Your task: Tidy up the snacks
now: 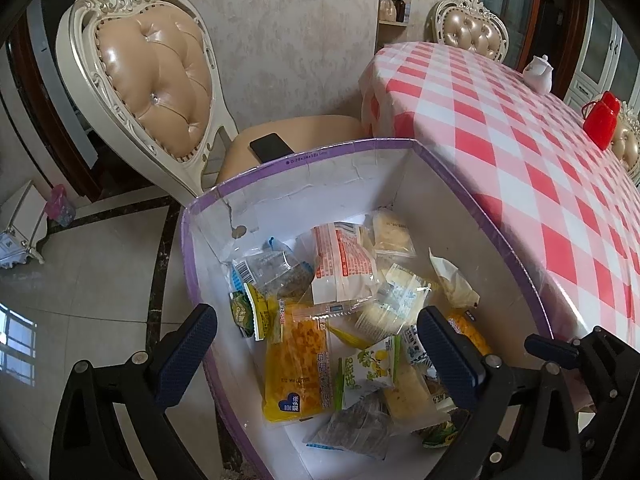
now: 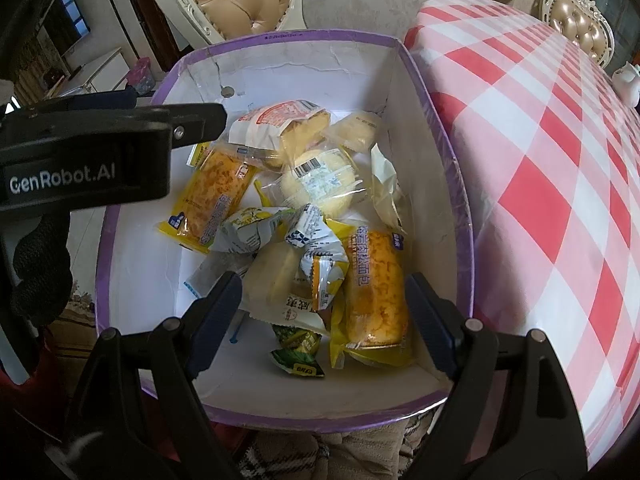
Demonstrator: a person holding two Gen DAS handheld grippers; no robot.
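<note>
A white box with a purple rim (image 1: 312, 156) (image 2: 304, 40) holds several wrapped snacks: yellow bread packs (image 1: 298, 360) (image 2: 374, 284), a red-and-white pack (image 1: 342, 260) (image 2: 280, 116), round buns in clear wrap (image 2: 320, 184) and small green and white sachets (image 1: 368, 368) (image 2: 298, 346). My left gripper (image 1: 316, 344) is open and empty over the box's near left corner; its body shows at the left of the right wrist view (image 2: 100, 148). My right gripper (image 2: 324, 316) is open and empty above the snacks at the box's near end.
A table with a red-and-white checked cloth (image 1: 520, 140) (image 2: 560, 160) stands right of the box, with a white teapot (image 1: 538, 72) and a red container (image 1: 600, 120). A cream padded chair (image 1: 160, 88) behind the box has a black phone (image 1: 272, 146) on its seat. Tiled floor (image 1: 80, 280) lies left.
</note>
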